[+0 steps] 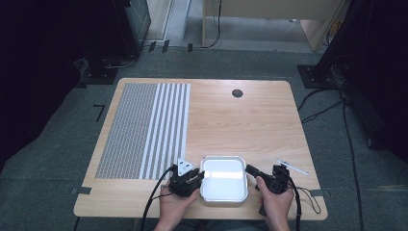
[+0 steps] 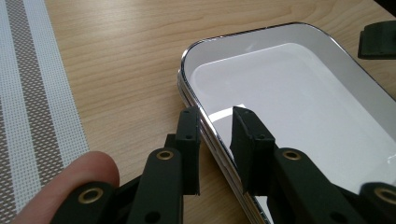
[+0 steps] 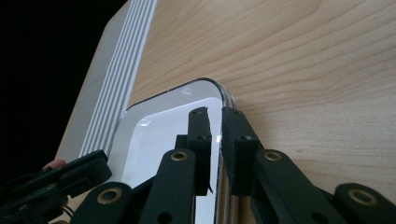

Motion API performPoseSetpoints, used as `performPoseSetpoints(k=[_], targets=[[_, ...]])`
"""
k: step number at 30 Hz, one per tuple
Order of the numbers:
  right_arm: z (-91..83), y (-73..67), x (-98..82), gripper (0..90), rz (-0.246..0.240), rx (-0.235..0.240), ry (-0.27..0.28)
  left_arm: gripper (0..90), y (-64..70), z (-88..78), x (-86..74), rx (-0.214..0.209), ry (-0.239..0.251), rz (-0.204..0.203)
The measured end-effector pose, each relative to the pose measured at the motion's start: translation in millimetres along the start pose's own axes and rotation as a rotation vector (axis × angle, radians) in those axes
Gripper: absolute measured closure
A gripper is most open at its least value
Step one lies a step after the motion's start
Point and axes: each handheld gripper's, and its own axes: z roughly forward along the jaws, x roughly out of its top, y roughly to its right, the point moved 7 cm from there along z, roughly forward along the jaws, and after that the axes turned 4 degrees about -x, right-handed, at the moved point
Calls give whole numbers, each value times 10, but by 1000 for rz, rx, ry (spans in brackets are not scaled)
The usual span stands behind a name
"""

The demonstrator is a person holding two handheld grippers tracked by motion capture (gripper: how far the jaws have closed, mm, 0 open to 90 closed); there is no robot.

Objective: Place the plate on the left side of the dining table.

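Striped mat (image 1: 144,130) lies on the left part of the bench (image 1: 250,120). White metal-rimmed tray (image 1: 223,179) sits at the near edge, centre, between both hands. Left hand-held gripper (image 1: 198,176) straddles the tray's left rim; in the left gripper view (image 2: 215,126) the jaws are narrow with the rim between them, though a gap shows on each side, so probably not clamped. Right hand-held gripper (image 1: 249,169) is at the right rim; right gripper view (image 3: 215,122) shows jaws nearly together on the rim, gripping it. Pen-like thing (image 1: 292,167) lies on the far right.

Risk: uneven grip, so if lifted the tray may tilt or slip off the left side, since the shiny rim is thin and slick.

High view gives the layout but not jaw gaps; the gripper views give those.
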Motion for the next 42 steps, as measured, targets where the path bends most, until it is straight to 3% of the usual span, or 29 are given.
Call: performPoseSetpoints(k=[4,12,17,22,25,36,42], targets=[[26,29,-27,841,7,-6,-18,765,9,10,-17,-24,-10,-24],[44,61,-46,887,41,10,-41,778,16,1,-5,-30,1,-35],[45,55,-56,871,52,16,-50,777,10,10,-11,-32,-5,-34],[46,44,-60,877,17,-2,-47,777,14,17,-8,-27,-3,-34],[27,18,-69,900,-1,-43,-23,773,25,7,8,-27,6,-27],[-93,-27,-1,900,39,-25,33,723,70,6,22,-22,15,-8],[-167,21,58,900,9,-47,47,716,83,-4,38,-4,21,6]])
